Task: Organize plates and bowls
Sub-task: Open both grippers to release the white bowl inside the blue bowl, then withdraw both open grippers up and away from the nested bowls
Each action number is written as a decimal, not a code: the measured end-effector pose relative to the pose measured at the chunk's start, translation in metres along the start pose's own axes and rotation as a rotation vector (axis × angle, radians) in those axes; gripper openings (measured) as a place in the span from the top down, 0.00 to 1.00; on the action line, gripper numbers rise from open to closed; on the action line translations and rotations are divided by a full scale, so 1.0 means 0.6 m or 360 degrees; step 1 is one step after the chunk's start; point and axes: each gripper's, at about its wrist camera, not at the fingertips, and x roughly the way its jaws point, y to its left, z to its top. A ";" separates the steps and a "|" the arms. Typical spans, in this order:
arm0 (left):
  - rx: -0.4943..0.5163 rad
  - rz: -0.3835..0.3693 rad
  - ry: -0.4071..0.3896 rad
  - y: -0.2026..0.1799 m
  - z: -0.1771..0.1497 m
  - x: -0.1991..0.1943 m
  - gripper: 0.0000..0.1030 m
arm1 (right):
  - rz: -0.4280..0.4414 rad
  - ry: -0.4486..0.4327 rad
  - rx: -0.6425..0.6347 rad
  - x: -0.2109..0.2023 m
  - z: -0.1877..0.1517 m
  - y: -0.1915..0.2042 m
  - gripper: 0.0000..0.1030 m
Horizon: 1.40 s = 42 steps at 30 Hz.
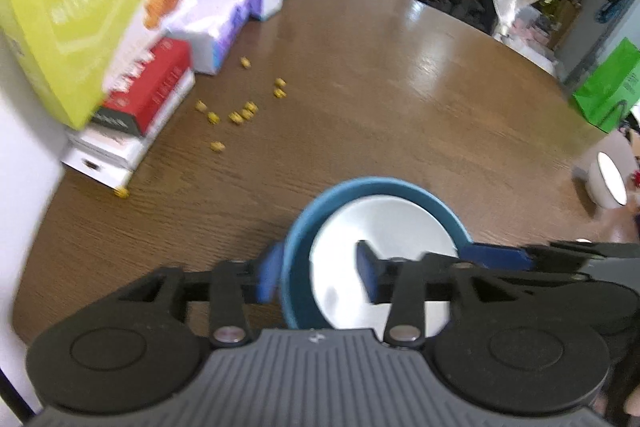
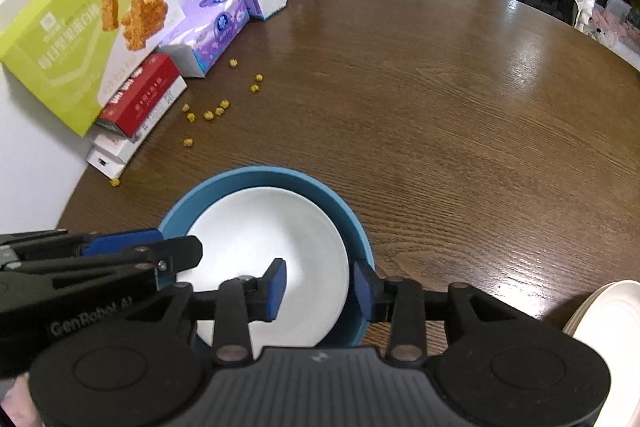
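While both claws straddle its rim, the blue bowl [image 2: 352, 223] sits near the table's [image 2: 460, 115] front edge, containing a white plate [image 2: 276, 227]. Left gripper [image 1: 320, 277] and right gripper [image 2: 320, 285] each stand parted, gripping nothing visibly. Cream plates [image 2: 608, 323] occupy the front right edge.

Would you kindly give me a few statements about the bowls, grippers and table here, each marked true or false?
1. A white dish sits inside the blue bowl. True.
2. Both grippers straddle the blue bowl's rim. True: the left gripper spans its left wall, the right gripper its right wall.
3. The table is glass. False: it is brown wood.
4. Small yellow pieces are inside the bowl. False: they lie scattered on the table.
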 end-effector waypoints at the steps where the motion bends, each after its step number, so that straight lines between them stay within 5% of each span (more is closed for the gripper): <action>1: -0.0003 0.0000 -0.0015 0.003 0.001 -0.005 0.48 | 0.0006 -0.0010 0.0004 -0.005 0.000 -0.001 0.63; 4: -0.0021 0.0003 -0.0051 0.012 0.006 -0.019 0.42 | 0.0038 -0.0039 0.0023 -0.018 -0.002 -0.004 0.52; 6: -0.0023 0.0011 -0.0087 0.017 0.007 -0.029 0.30 | -0.0007 -0.0085 0.0012 -0.030 -0.004 -0.003 0.36; 14: 0.0021 0.0051 -0.0202 0.013 0.005 -0.058 0.00 | -0.0005 -0.0206 -0.0022 -0.069 -0.012 -0.008 0.19; 30: 0.0079 -0.0055 -0.0344 -0.009 -0.024 -0.116 0.00 | -0.0120 -0.0445 0.0175 -0.150 -0.082 -0.078 0.16; 42: 0.0143 -0.0176 -0.0317 -0.043 -0.049 -0.120 0.00 | -0.0185 -0.0618 0.0307 -0.218 -0.140 -0.116 0.07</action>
